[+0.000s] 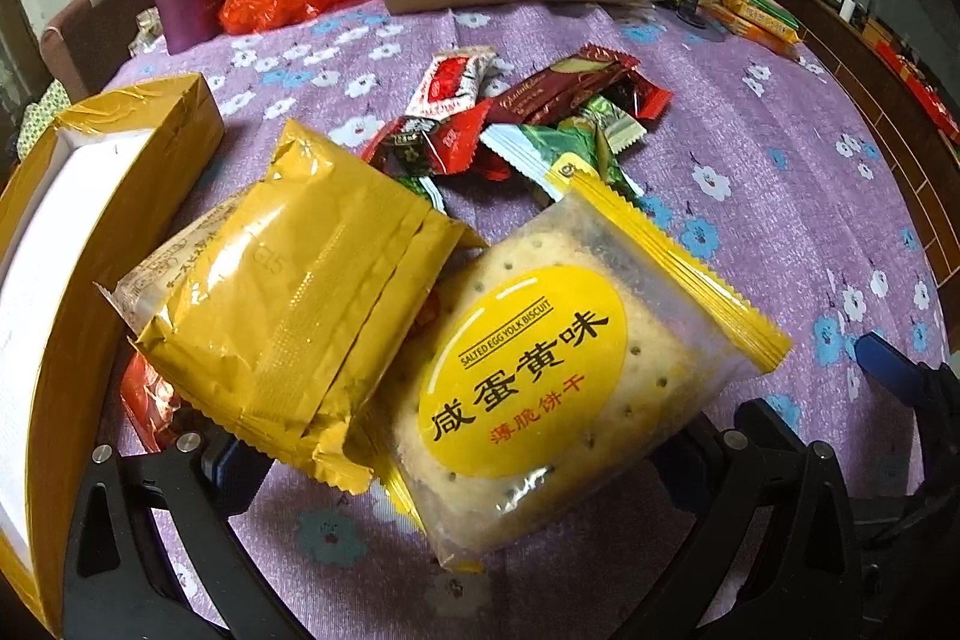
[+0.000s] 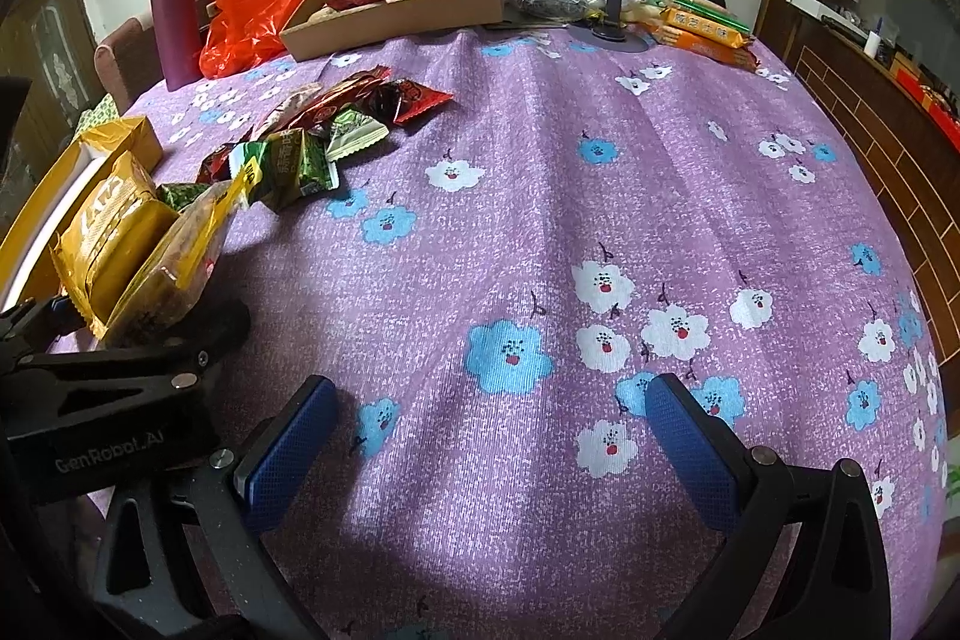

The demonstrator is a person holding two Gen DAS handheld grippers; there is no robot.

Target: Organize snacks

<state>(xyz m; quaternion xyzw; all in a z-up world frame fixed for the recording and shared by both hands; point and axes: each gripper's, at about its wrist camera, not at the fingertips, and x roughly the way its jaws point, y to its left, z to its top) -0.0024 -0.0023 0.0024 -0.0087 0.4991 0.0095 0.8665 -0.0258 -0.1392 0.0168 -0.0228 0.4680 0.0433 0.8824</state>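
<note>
The left gripper [image 1: 456, 454] is gripping two packets together, a salted egg yolk biscuit [image 1: 564, 358] and a gold-wrapped snack [image 1: 288, 298], just beside the yellow box [image 1: 162, 124] (probably their destination). The right gripper [image 2: 489, 454] is hovering with jaws apart, empty.
</note>
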